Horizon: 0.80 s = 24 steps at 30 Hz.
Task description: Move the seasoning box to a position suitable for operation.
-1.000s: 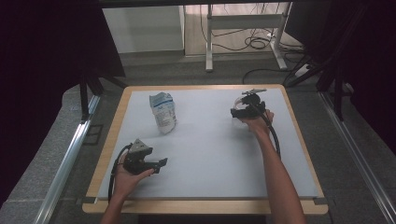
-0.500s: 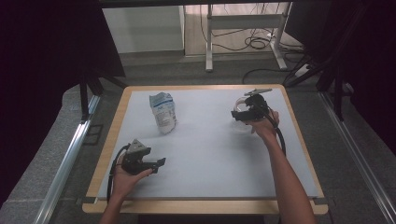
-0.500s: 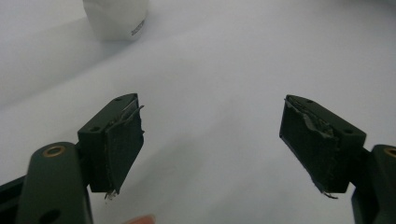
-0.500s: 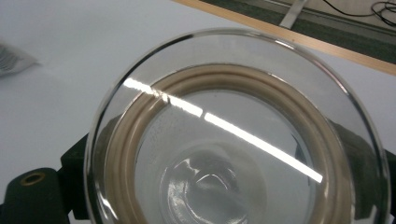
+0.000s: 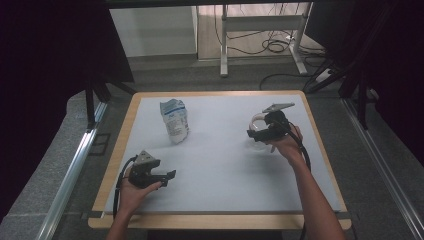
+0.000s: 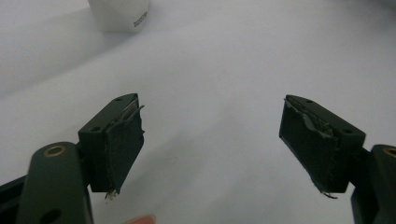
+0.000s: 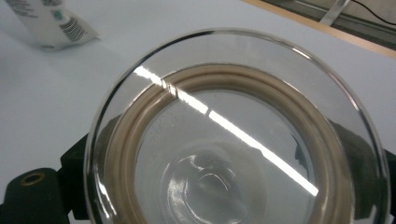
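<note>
Glass lid (image 7: 233,135) seemingly between right hand-held gripper (image 5: 264,131) jaws

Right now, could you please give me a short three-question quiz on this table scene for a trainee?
1. True or false: the left gripper has its jaws closed on the white pouch.
2. What does the right gripper hold? A) a glass lid with a beige seal ring B) a spoon C) a cloth
3. Fill in: the pouch stands on the table's far ____ part, seen from the person's side.

Key: 1 false, its jaws stand wide apart over the bare table; 2 A, the glass lid; 3 left.
</note>
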Motion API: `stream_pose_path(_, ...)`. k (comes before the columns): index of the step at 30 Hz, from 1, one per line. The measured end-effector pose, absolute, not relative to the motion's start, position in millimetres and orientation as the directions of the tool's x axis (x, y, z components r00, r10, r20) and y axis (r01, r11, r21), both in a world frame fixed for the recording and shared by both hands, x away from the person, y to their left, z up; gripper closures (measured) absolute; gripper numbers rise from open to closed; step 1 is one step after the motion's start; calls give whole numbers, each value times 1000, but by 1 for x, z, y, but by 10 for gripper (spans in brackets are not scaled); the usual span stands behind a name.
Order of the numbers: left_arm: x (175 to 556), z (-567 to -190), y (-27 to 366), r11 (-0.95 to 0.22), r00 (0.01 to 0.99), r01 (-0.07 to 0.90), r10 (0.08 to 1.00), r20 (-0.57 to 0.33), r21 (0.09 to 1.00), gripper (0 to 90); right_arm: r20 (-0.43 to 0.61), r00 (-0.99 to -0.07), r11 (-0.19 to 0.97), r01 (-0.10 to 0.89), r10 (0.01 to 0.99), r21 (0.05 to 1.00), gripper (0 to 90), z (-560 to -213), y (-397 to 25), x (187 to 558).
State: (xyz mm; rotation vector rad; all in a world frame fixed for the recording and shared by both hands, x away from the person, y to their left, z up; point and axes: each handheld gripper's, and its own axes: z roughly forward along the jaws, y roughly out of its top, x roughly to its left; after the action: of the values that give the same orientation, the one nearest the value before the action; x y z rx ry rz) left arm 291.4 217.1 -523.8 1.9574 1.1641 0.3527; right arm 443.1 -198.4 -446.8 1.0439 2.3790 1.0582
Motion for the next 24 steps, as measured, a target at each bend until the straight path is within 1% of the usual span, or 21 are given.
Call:
stream_pose_path(15, 292, -527, 212, -261, 548, 606, 822, -156, 752, 215, -18, -737, 511, 451, 676, 732, 114, -452, -207, 418)
stream_pose_path(21, 291, -526, 212, -262, 550, 603, 821, -155, 753, 215, -17, -752, 524, 444, 659, 727, 114, -455, -209, 413)
stream_pose_path(24, 291, -526, 211, -263, 551, 603, 820, -155, 753, 215, -17, -772, 541, 428, 635, 724, 114, -456, -211, 411)
